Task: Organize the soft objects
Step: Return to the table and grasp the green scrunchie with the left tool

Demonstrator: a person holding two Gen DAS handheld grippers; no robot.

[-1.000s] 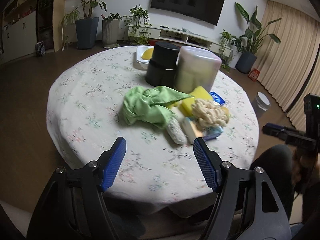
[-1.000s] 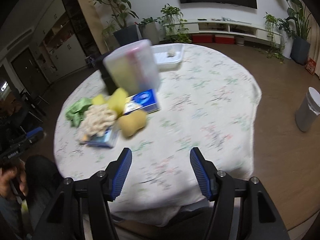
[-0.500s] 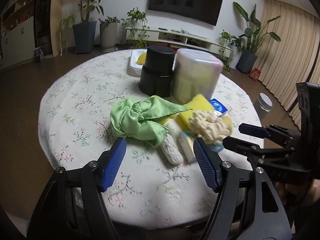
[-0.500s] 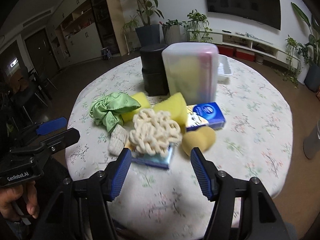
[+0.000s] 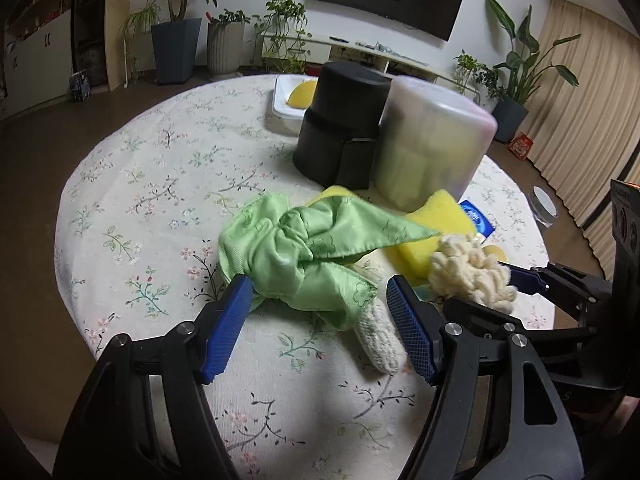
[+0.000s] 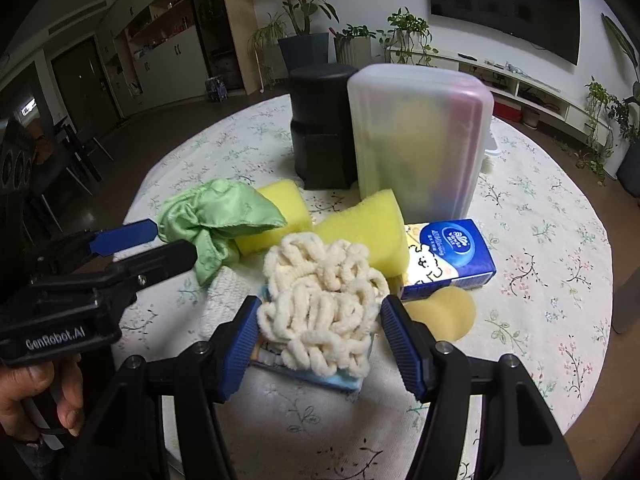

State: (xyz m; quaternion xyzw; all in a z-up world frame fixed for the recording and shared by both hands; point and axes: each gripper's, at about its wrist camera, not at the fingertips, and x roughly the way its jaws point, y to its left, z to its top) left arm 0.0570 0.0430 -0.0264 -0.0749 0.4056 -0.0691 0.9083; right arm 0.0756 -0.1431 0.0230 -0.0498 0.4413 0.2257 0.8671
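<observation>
A pile of soft things lies on the flowered round table point(image 5: 160, 160). My left gripper point(image 5: 318, 292) stands open low over the table. The crumpled green cloth point(image 5: 304, 252) point(image 6: 216, 212) lies between its blue pads and just beyond them, and the left tip touches the cloth's edge. My right gripper point(image 6: 320, 308) is open too, its pads on either side of a cream chenille bundle point(image 6: 320, 280) point(image 5: 468, 272) that rests on a light blue pack point(image 6: 344, 380). A white knitted piece point(image 5: 380, 340) lies by the left gripper's right pad. Each gripper's fingers point(image 6: 120, 236) point(image 5: 568, 280) show in the other's view.
Two yellow sponges point(image 6: 280, 208) point(image 6: 372, 232), a blue tissue pack point(image 6: 452, 252) and a tan round sponge point(image 6: 444, 312) crowd the pile. Behind stand a frosted plastic container point(image 6: 416, 140) and a black canister point(image 5: 340, 124), with a white tray point(image 5: 280, 100) farther back.
Both grippers have moved in and down toward the pile. The right one swung from the bare tablecloth onto the cream bundle. The left one closed in on the green cloth. Jaw widths look unchanged.
</observation>
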